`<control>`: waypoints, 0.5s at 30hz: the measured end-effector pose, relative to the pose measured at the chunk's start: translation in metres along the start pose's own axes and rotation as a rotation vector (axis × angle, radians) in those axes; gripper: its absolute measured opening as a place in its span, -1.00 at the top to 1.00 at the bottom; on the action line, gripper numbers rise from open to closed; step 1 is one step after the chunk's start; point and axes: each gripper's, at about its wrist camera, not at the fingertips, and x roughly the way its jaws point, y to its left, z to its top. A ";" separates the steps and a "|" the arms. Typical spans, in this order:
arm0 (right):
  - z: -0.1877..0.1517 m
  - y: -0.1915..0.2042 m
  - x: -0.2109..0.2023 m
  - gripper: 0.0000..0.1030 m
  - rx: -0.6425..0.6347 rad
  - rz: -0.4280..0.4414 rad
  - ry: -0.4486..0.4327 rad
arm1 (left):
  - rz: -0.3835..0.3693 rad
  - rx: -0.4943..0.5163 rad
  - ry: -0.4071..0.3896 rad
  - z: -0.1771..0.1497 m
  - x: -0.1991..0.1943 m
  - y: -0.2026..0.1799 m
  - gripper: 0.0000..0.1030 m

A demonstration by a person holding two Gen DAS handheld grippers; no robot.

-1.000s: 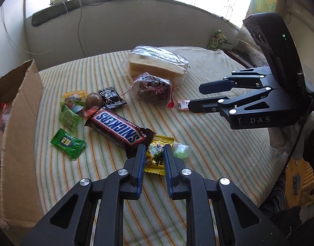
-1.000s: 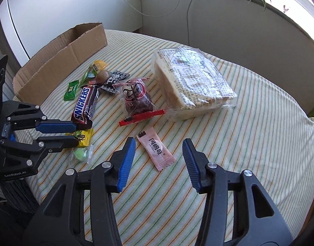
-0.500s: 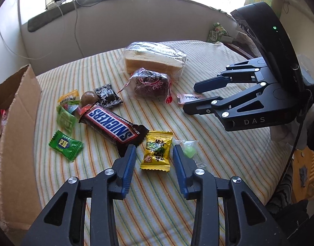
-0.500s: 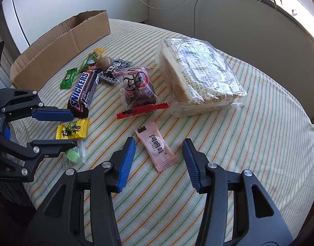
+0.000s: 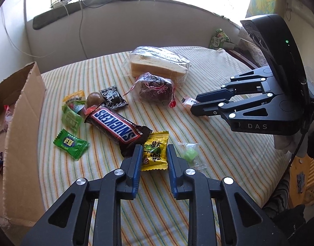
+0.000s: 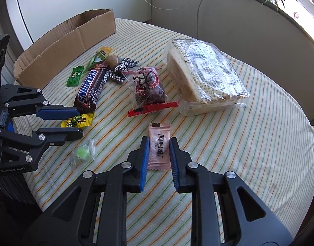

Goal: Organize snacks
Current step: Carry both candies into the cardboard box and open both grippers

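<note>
Sunny window ledge behind us, striped cloth on the tabletop (image 6: 249, 143), and we've got both tools down on small stuff. Our right hand-held gripper (image 6: 158, 150) has just been closing and its pads now sit against both long edges of the pink sachet (image 6: 159, 146), which lies flat on the cloth. Our left hand-held gripper (image 5: 152, 157) has been narrowing too, with the yellow candy (image 5: 155, 150) between its fingers; they look about touching the wrapper, though we can't swear it's a firm pinch. The Snickers bar (image 5: 116, 126) lies right against the left finger, and the little green sweet (image 5: 190, 154) is just beside the other. The cardboard box (image 6: 62, 47) waits at the far left. We'd say lift straight up and slowly, since thin wrappers slip, and keep that left finger from dragging the bar along.
</note>
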 end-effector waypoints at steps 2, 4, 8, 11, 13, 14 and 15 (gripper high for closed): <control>0.000 0.000 -0.004 0.60 0.005 -0.002 -0.006 | -0.003 -0.005 -0.014 0.001 -0.004 0.001 0.57; 0.001 0.000 -0.009 0.61 0.008 -0.004 -0.015 | -0.006 -0.011 -0.030 0.002 -0.009 0.002 0.57; 0.005 0.002 -0.019 0.61 0.010 -0.009 -0.037 | -0.024 -0.028 -0.066 0.004 -0.020 0.004 0.58; 0.012 0.005 -0.027 0.61 0.009 -0.008 -0.058 | -0.023 -0.038 -0.099 0.007 -0.031 0.008 0.58; 0.016 0.010 -0.031 0.61 0.000 -0.009 -0.069 | -0.029 -0.053 -0.118 0.007 -0.038 0.012 0.58; 0.019 0.012 -0.032 0.61 -0.006 -0.009 -0.074 | -0.036 -0.060 -0.126 0.007 -0.041 0.015 0.58; 0.021 0.015 -0.034 0.61 -0.011 -0.009 -0.079 | -0.040 -0.066 -0.134 0.007 -0.045 0.017 0.58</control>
